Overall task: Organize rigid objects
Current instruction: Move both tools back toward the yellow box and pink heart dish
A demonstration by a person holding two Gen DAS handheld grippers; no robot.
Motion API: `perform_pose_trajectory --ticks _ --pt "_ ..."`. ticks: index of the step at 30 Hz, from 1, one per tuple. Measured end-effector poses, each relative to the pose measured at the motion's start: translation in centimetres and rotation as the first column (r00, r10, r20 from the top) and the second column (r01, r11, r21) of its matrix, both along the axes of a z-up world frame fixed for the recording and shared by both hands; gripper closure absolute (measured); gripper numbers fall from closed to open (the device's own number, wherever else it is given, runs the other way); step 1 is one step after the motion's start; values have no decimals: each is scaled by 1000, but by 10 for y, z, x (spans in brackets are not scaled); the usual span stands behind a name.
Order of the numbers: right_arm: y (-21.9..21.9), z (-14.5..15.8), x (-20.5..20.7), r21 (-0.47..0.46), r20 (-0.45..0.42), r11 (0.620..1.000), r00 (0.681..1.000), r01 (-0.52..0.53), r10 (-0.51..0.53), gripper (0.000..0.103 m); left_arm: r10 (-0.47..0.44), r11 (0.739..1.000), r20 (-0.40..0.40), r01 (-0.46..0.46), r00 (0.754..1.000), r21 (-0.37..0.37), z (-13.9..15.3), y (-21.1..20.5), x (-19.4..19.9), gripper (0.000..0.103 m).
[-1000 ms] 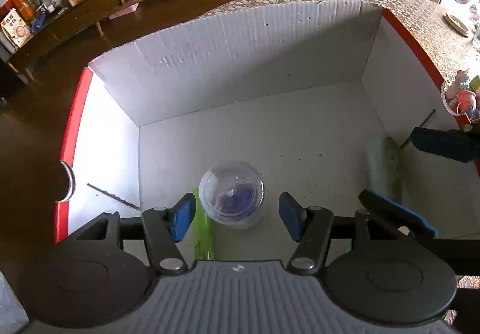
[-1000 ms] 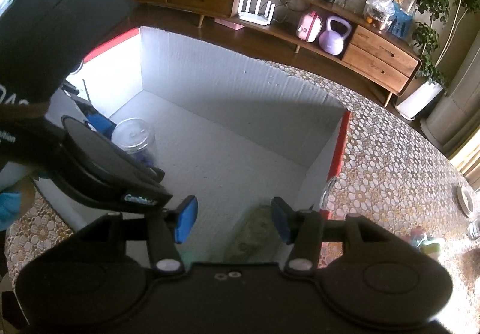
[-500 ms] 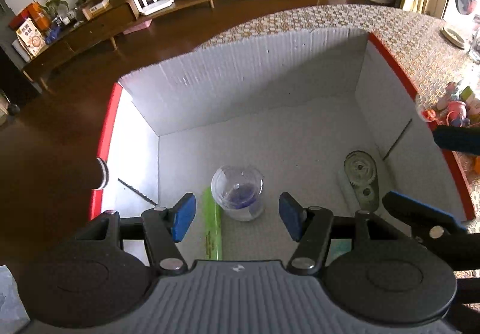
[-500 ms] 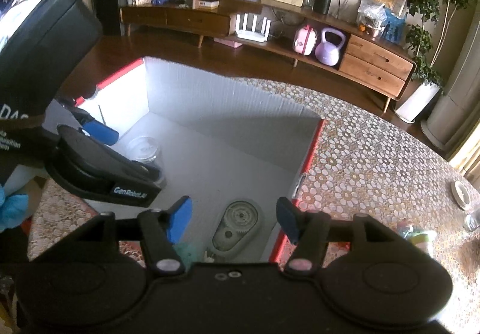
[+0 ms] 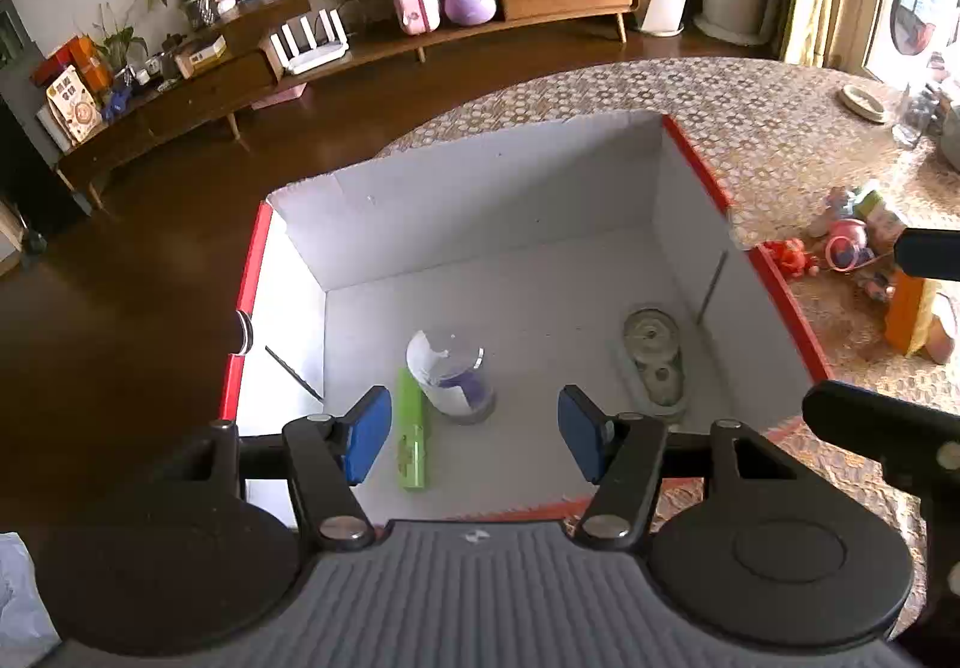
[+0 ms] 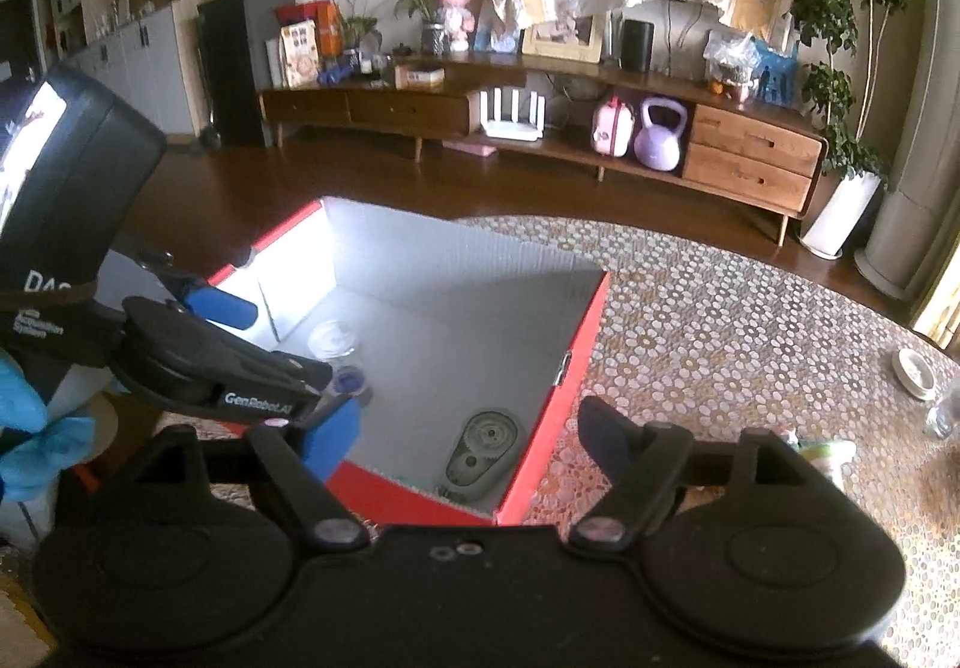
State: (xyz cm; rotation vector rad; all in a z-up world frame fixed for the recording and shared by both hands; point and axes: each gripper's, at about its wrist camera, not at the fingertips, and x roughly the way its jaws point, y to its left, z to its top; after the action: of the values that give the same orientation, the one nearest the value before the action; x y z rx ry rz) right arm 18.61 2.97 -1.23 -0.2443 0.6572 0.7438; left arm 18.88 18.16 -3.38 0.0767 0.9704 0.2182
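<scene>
A red-rimmed cardboard box [image 5: 702, 170] with a white inside stands on the patterned table. On its floor stand a clear jar with a blue item inside [image 5: 451, 377], a green bar [image 5: 411, 431] lying beside it, and a grey geared part [image 5: 653, 362] at the right. My left gripper [image 5: 471, 437] is open and empty above the box's near edge. My right gripper [image 6: 474, 443] is open and empty above the box's near right corner; the geared part [image 6: 483, 455] lies below it, and the jar [image 6: 332, 339] shows further left.
Small toys [image 5: 846, 236] and an orange block [image 5: 906, 308] lie on the table right of the box. A white dish [image 5: 863, 99] and a glass [image 5: 912, 113] stand further back. The wooden floor and a low sideboard [image 6: 540, 140] lie beyond the table.
Both grippers have risen up and back out of the box, open and empty. The jar and the geared part stay on the box floor.
</scene>
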Motion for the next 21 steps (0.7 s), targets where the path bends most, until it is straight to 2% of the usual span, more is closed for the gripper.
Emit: perform_pose_trajectory --ticks 1,2,10,13,17,21 --pt "-4 2 -2 10 2 1000 1000 -1 1 19 -3 1000 9 3 1000 -1 2 -3 -3 33" --pt "-8 4 -4 20 2 1000 1000 -3 3 18 -7 1000 19 7 1000 -4 5 -6 -6 32" --pt "-42 13 -12 87 3 996 1000 12 -13 13 -41 999 66 42 997 -14 22 -29 -26 32" --pt "-56 14 -16 111 2 994 1000 17 -17 7 -53 998 85 56 995 -29 26 -38 -32 32" --pt "-75 13 -24 131 13 991 1000 22 -24 1 -67 997 111 72 992 -36 28 -52 -39 22" --pt "-100 11 -35 147 31 988 999 35 -40 0 -96 994 146 102 985 -35 28 -69 -48 22"
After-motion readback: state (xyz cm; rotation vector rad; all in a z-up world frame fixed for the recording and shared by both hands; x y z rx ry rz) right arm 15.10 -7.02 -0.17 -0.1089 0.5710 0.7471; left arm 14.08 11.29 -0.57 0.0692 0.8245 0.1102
